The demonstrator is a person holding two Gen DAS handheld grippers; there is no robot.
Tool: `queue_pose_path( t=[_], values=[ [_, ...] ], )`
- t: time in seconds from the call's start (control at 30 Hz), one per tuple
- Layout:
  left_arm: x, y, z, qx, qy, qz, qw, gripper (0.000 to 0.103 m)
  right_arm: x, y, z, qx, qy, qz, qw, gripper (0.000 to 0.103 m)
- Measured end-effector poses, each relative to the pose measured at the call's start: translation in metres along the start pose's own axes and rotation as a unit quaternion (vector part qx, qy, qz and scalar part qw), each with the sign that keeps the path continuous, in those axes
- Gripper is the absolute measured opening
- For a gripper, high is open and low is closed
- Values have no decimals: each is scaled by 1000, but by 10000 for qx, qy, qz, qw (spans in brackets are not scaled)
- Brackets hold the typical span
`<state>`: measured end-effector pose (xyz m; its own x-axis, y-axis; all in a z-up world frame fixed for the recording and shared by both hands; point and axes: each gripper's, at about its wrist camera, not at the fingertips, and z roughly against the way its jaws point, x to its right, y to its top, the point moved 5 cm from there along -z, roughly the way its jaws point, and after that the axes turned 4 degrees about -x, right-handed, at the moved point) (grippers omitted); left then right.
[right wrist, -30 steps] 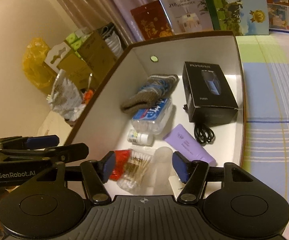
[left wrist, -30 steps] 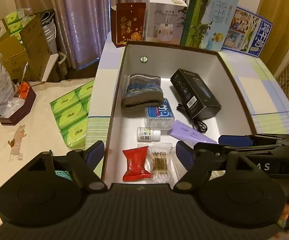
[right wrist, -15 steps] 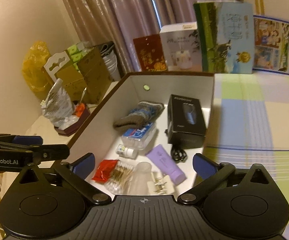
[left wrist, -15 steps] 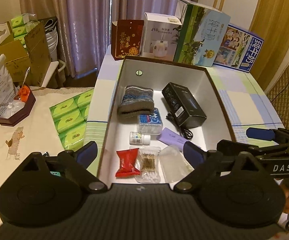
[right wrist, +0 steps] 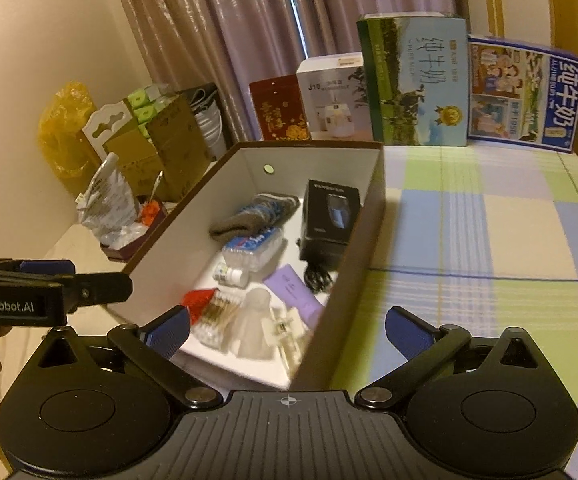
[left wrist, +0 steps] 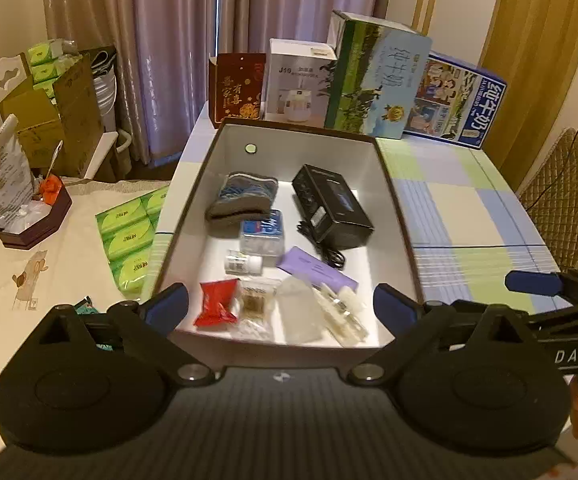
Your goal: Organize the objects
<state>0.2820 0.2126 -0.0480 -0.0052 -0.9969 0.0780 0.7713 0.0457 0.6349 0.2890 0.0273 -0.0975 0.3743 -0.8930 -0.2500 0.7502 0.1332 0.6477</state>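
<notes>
An open white-lined box [left wrist: 393,184] stands on the checked tablecloth. Inside lie a grey-blue knitted piece [left wrist: 243,200], a black carton [left wrist: 331,206] with a cable, a clear swab case [left wrist: 261,232], a small white bottle [left wrist: 243,264], a purple tube [left wrist: 315,270], a red packet [left wrist: 217,304], a bag of swabs [left wrist: 255,300], a clear pouch [left wrist: 301,312] and a white clip card [left wrist: 341,312]. My left gripper [left wrist: 281,306] hovers before the box's near end, its jaws opening and holding nothing. My right gripper [right wrist: 287,328] hangs open and empty over the box's near right corner [right wrist: 317,364].
Several printed cartons [left wrist: 373,76] line the table's far edge. Green tissue packs [left wrist: 129,236] and a brown tray with a foil bag [left wrist: 29,216] lie on the cream cloth to the left. A quilted chair [left wrist: 565,196] stands at the right.
Both grippers have drawn back and upward from the box, and their jaws have spread wide. The clear pouch and white card, earlier between the right jaws, lie free in the box.
</notes>
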Motion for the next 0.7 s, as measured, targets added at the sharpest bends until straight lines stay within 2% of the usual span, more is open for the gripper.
queue_pose_path(
  t=[0.27, 0.47, 0.7],
  values=[
    [40, -28, 26, 31, 144, 27, 9999, 102, 25, -28, 44, 10, -21, -40, 10000, 101],
    [73, -53, 41, 118, 415, -136, 9990, 102, 49, -51, 76, -3, -98, 0, 10000, 101],
    [111, -79, 58, 100, 247, -65, 9996, 102, 78, -82, 115, -5, -219, 7, 9998, 101]
  ],
)
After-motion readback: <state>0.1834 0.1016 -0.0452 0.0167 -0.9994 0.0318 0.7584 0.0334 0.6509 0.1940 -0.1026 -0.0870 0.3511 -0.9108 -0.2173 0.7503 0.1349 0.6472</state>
